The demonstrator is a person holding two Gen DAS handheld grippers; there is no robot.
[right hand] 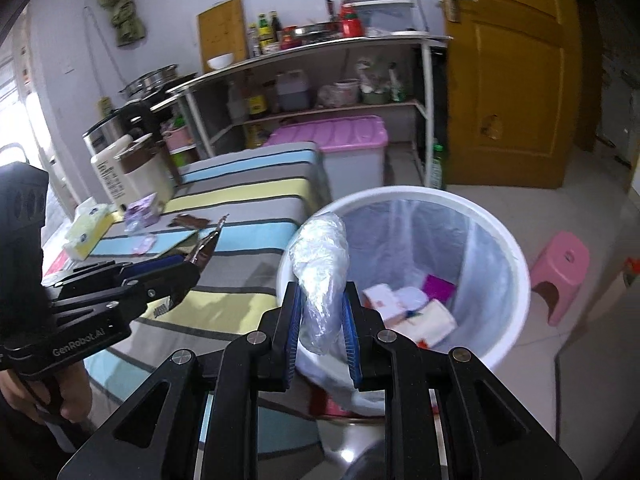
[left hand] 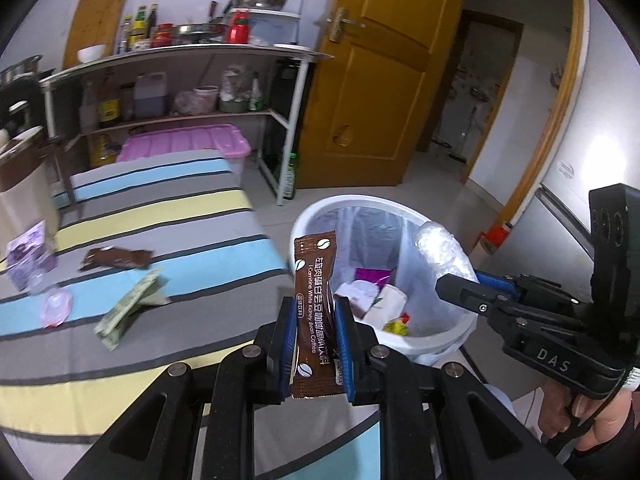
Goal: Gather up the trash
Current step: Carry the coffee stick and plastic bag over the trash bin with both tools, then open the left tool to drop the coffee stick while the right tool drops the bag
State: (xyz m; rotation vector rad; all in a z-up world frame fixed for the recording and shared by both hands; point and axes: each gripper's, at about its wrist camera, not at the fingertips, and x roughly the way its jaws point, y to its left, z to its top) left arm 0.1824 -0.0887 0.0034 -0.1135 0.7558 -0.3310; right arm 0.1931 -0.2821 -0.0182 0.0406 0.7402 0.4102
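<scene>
Room: we worked beside a striped table (left hand: 168, 216) near a yellow door (left hand: 384, 72).
Left gripper (left hand: 316, 344): we clamped a brown coffee sachet (left hand: 314, 312) upright.
Right gripper (right hand: 322, 336): we gripped crumpled clear plastic (right hand: 320, 272) at the white trash bin (right hand: 516, 304) rim.

Both wrist views downward, sharing bin (left hand: 320, 210)

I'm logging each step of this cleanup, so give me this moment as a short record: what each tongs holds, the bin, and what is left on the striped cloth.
left tongs: shut on brown coffee sachet
right tongs: shut on crumpled clear plastic
bin: white, clear liner, on the floor beside the striped cloth, some wrappers already inside
left on striped cloth: second brown sachet, green packet, pink lid
</scene>
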